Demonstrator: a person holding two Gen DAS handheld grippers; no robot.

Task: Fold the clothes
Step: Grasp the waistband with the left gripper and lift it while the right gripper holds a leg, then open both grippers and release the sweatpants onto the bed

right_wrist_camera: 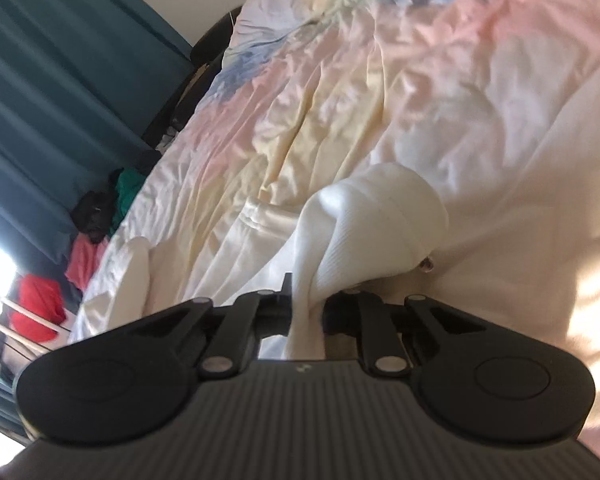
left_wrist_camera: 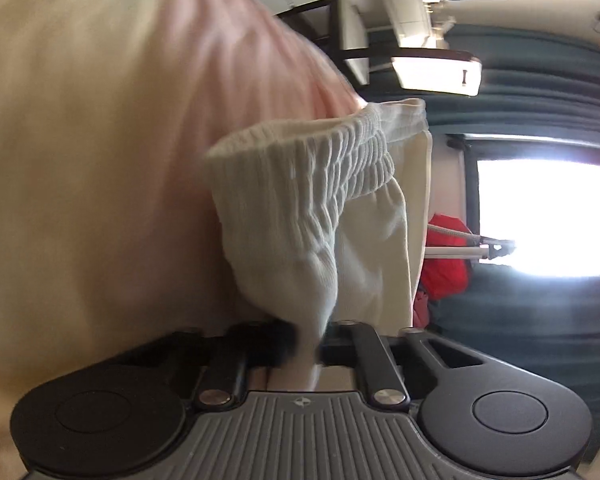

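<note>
A white garment with a gathered elastic waistband (left_wrist_camera: 320, 168) fills the middle of the left wrist view, which is rolled on its side. My left gripper (left_wrist_camera: 309, 346) is shut on a bunched part of this cloth just below the waistband. In the right wrist view a ribbed white part of the garment (right_wrist_camera: 364, 224) rises from the bed. My right gripper (right_wrist_camera: 306, 320) is shut on a fold of it. More white cloth (right_wrist_camera: 136, 276) lies on the bedcover to the left.
The bed's pastel cover (right_wrist_camera: 380, 80) in pink, yellow and blue lies under everything. Teal curtains (right_wrist_camera: 52, 80) and a bright window (left_wrist_camera: 548, 216) stand beyond. Red (right_wrist_camera: 36, 308), black and green clothes (right_wrist_camera: 128, 192) sit off the bed's edge. A dark table (left_wrist_camera: 436, 68) is in the background.
</note>
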